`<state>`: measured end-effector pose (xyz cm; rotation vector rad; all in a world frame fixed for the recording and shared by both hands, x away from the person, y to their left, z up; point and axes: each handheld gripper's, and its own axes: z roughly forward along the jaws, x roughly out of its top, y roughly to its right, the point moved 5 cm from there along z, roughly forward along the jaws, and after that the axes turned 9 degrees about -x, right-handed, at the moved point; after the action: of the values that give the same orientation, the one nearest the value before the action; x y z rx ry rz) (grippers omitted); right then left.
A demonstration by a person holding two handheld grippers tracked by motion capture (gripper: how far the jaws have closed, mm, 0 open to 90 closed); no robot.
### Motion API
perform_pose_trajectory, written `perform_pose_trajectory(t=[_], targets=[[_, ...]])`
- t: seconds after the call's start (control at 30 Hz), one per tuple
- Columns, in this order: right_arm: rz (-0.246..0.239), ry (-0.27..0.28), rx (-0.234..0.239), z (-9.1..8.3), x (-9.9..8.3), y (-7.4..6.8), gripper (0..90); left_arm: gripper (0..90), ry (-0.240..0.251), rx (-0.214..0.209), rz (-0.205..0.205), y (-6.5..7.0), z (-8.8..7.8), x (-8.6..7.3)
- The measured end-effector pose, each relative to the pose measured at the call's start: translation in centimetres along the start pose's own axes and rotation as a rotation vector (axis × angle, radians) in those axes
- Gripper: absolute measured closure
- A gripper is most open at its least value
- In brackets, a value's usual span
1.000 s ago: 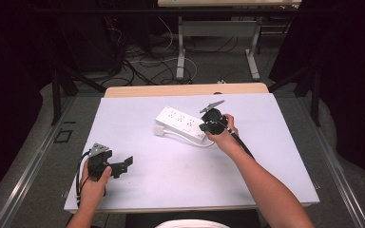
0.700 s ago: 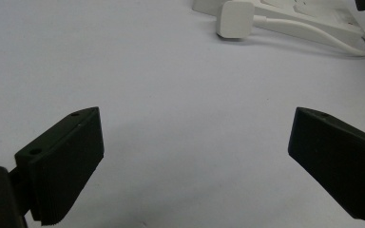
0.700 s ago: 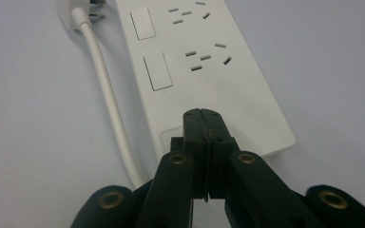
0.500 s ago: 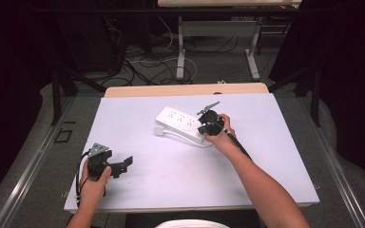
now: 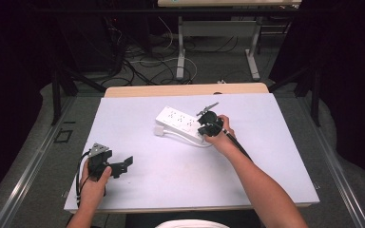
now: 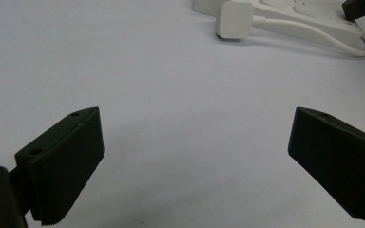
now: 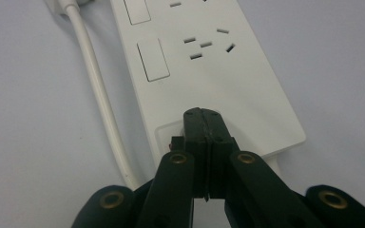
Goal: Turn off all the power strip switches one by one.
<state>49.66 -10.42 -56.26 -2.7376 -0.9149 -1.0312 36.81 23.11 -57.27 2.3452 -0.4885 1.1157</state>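
A white power strip [image 5: 179, 120] lies slantwise in the middle of the white table [image 5: 275, 156], its sockets and two rocker switches [image 7: 153, 59] facing up. My right gripper [image 5: 203, 128] is shut with nothing between its jaws. Its joined tips [image 7: 202, 119] rest on the recessed switch at the strip's near end. The strip's white cable [image 7: 100, 90] runs along its left side to a white plug [image 6: 235, 19]. My left gripper [image 5: 122, 167] lies low at the table's front left, open [image 6: 195, 142] over bare tabletop, well apart from the strip [image 6: 294, 14].
A wooden strip [image 5: 185, 89] borders the table's far edge. Beyond it are desk legs [image 5: 180, 47] and loose cables [image 5: 138, 61] on the floor. The table's front edge runs just below the left hand [image 5: 92, 187].
My right gripper has edged slightly left at the strip's end, staying shut. The left gripper has not moved.
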Motion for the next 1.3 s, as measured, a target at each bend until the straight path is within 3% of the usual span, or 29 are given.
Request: perform_pose_trajectory(t=[0.07, 0.17, 0.23, 0.27, 0.3, 0.47, 0.67, 0.8, 1.1, 1.13, 1.17, 1.3], targets=[[-0.023, -0.013, -0.002, 0.0, -0.1, 0.0, 90.0, 4.7, -0.001, -0.001, 0.003, 0.0, 0.0, 0.0], [-0.015, -0.012, 0.004, 0.0, -0.1, 0.0, 90.0, 4.7, -0.01, -0.004, 0.002, 0.1, -0.1, 0.0], [0.0, -0.011, 0.008, -0.1, -0.1, 0.2, 90.0, 4.7, -0.001, -0.001, -0.001, 0.1, -0.1, 0.0], [0.028, 0.024, 0.029, 0.2, 0.0, 0.1, 90.0, 4.7, -0.005, -0.003, -0.003, 0.0, -0.1, 0.0], [0.057, -0.007, 0.027, -0.1, 0.0, 0.2, 90.0, 4.7, -0.005, -0.003, -0.003, 0.0, -0.1, 0.0], [0.039, -0.01, 0.03, -0.2, 0.1, 0.5, 90.0, 4.8, -0.005, -0.001, -0.004, -0.1, -0.1, 0.0], [0.058, -0.005, 0.035, -0.3, 0.6, 0.1, 90.0, 4.8, -0.011, -0.004, -0.006, -0.1, -0.2, 0.0], [0.037, -0.009, 0.037, -0.5, 1.3, 0.0, 90.0, 4.8, 0.009, 0.003, -0.009, -0.1, -0.1, 0.0], [0.039, 0.0, 0.03, -0.9, 3.2, -0.1, 90.0, 4.8, -0.006, -0.004, -0.011, -0.2, -0.3, -0.1], [0.035, 0.02, 0.048, -0.8, 3.4, -0.2, 90.0, 4.9, 0.002, -0.002, -0.011, -0.2, -0.2, 0.0], [0.038, -0.004, 0.033, -0.9, 3.5, -0.3, 90.0, 4.9, 0.002, -0.002, -0.011, -0.2, -0.2, 0.0], [0.038, -0.005, 0.039, -0.8, 3.9, -0.4, 90.0, 4.8, 0.013, 0.004, -0.011, -0.2, -0.2, 0.0]])
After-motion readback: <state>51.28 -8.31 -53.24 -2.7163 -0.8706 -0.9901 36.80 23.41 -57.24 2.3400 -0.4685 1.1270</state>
